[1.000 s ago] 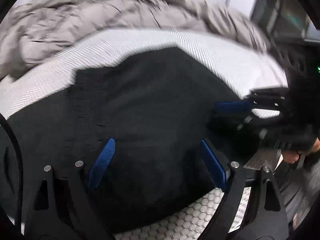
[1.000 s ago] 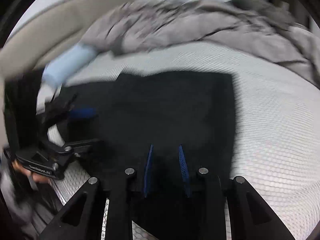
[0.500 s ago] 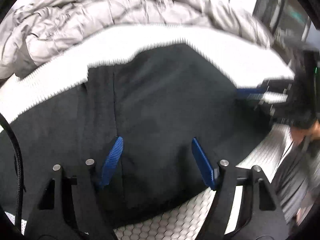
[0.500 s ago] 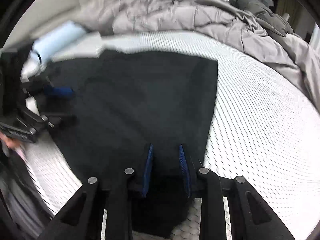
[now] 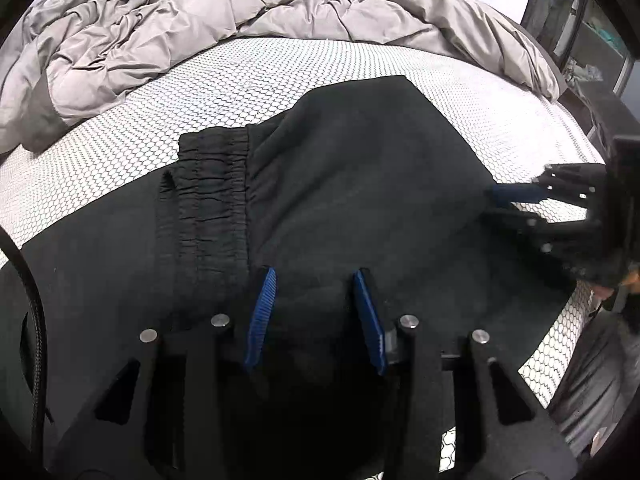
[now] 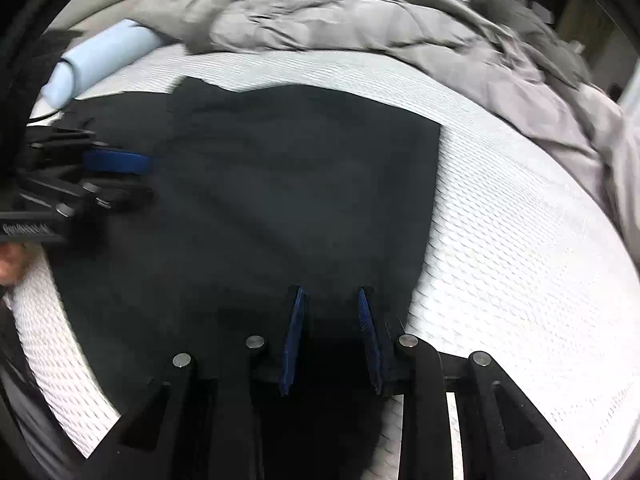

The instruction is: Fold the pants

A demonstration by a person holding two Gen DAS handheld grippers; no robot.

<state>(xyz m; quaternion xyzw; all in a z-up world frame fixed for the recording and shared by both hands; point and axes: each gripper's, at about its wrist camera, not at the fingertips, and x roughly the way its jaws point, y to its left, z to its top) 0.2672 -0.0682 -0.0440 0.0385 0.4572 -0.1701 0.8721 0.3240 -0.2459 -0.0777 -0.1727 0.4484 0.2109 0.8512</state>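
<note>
Lettering on the left gripper's [image 6: 120,176] plate at 9 o'clock of the right view, blurred and unreadable; no other writing legible.

Black pants [image 5: 360,184] spread flat on a white honeycomb mattress [image 5: 240,80]; in the left view, elastic waistband [image 5: 208,192] left of centre, running from 6 toward 12 o'clock; a folded layer covering centre to 3 o'clock, its far corner at 1 o'clock. In the right view, pants [image 6: 288,184] filling the centre, straight edge down the right side from 1 toward 5 o'clock; long axis lying roughly 9 to 3 o'clock across both views, exact leg direction not clear.

Left gripper [image 5: 314,316] at 6 o'clock of its own view, blue pads [image 5: 262,312] part-closed with dark cloth bunched between them; pinching the pants, as far as can be seen. Right gripper [image 6: 330,336] at 6 o'clock of its view, pads [image 6: 296,332] close together over the pants' near edge, cloth between them; apparently pinching the pants too. Same right gripper [image 5: 516,200] at 3 o'clock of the left view, on the cloth's right edge.

Grey duvet [image 5: 200,12] crumpled from 10 to 2 o'clock beyond the mattress; pale blue roll [image 6: 96,60] at 10 o'clock of the right view, beside the duvet [image 6: 360,20].
</note>
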